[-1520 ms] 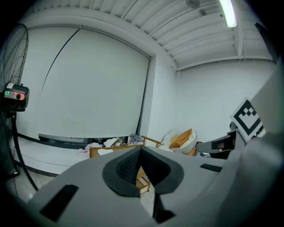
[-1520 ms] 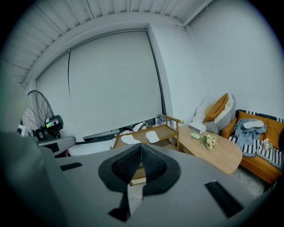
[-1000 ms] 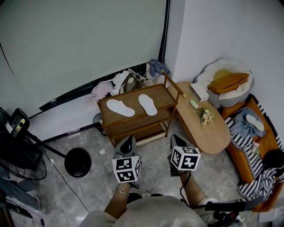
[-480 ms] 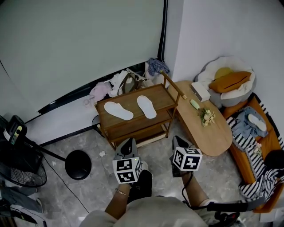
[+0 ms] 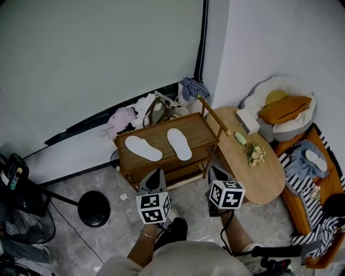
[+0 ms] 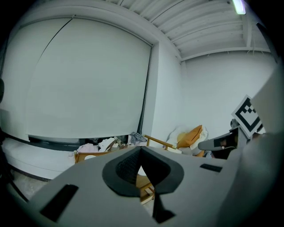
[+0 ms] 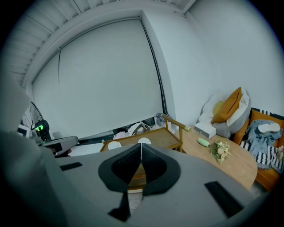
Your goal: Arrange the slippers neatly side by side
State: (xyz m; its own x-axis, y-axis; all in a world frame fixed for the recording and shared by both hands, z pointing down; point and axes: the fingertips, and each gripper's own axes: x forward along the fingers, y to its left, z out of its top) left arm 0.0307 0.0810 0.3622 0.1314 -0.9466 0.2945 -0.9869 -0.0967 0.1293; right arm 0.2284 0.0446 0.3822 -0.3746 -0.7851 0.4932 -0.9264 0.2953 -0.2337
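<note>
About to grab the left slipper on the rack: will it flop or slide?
The left slipper looks thin and flat, so probably light and likely to droop if gripped at one end. The rack top looks like smooth wood, so a push would likely slide it, not tip it.

A wide white screen (image 5: 97, 54) covers the far wall, with a black strip (image 5: 202, 38) running down its right edge at the corner. The right wall (image 5: 280, 38) is plain white. The floor (image 5: 64, 242) is grey stone-look tile. A low wooden rack (image 5: 204, 131) stands before the screen, a heap of clothes (image 5: 135, 109) behind it. Just beside the rack lies an oval wooden table (image 5: 264, 180) bearing a white box (image 5: 247, 119) and dried flowers (image 5: 254, 155). A round white cushion seat (image 5: 277, 86) fills the corner. A black fan (image 5: 21, 215) stands at the left. A tube light (image 6: 239, 6) shines on the ribbed ceiling.
</note>
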